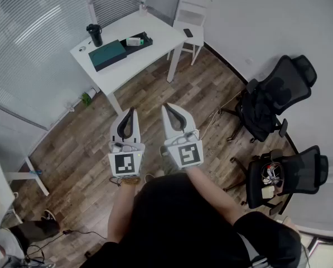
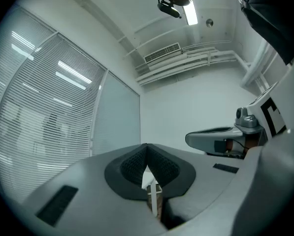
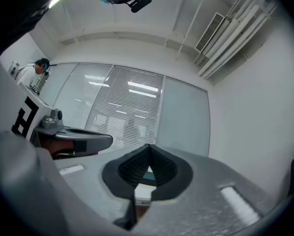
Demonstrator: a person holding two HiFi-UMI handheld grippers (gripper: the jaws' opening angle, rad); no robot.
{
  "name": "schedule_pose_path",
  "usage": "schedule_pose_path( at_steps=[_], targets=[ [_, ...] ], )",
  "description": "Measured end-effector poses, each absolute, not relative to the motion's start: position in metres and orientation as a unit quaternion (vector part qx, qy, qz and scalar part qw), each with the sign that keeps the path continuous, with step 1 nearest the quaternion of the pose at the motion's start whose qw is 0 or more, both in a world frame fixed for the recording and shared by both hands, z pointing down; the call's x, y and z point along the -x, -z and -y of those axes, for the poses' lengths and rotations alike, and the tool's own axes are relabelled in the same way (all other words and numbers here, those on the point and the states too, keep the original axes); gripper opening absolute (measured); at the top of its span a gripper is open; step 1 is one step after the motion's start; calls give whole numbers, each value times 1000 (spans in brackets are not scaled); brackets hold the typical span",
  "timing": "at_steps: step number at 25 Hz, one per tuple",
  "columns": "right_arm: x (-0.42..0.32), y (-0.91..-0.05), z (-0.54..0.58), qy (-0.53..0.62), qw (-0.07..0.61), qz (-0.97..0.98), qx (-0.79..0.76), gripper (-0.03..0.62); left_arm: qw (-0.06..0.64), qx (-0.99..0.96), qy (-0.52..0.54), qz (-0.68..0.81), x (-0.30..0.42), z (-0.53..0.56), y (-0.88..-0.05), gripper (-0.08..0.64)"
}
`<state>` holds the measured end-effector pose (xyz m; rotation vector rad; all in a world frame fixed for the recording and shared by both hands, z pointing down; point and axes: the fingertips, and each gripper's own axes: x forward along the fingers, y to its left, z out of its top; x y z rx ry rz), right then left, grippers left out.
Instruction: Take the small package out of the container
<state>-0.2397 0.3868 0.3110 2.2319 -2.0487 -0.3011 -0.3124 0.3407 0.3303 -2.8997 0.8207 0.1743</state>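
Far ahead, on a white table (image 1: 155, 31), lies an open black container (image 1: 145, 38) with a small white and green package (image 1: 134, 41) in it. A dark green box (image 1: 107, 54) lies beside it. Both grippers hang side by side in front of the person, well short of the table, over the wooden floor. My left gripper (image 1: 134, 110) is shut with nothing between its jaws; in the left gripper view its tips (image 2: 146, 146) meet. My right gripper (image 1: 165, 106) is also shut and empty, tips (image 3: 147, 146) together.
A black cup (image 1: 95, 34) and a phone (image 1: 188, 33) also sit on the table. A white chair (image 1: 189, 15) stands behind it. Two black office chairs (image 1: 278, 94) (image 1: 293, 173) stand at the right, and another white table edge (image 1: 1, 169) at the left.
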Motion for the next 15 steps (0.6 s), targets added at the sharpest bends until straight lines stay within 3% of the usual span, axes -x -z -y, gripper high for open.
schedule_pose_path(
  at_steps=[9,15],
  targets=[
    [219,-334,-367,66,31,705,-705,-2,37,961,-33,-271,294,-327,-343,-2],
    [201,-341,-335,65,25,753,-654,-2,63,961,-17,-268,263,-299,-352,-2]
  ],
)
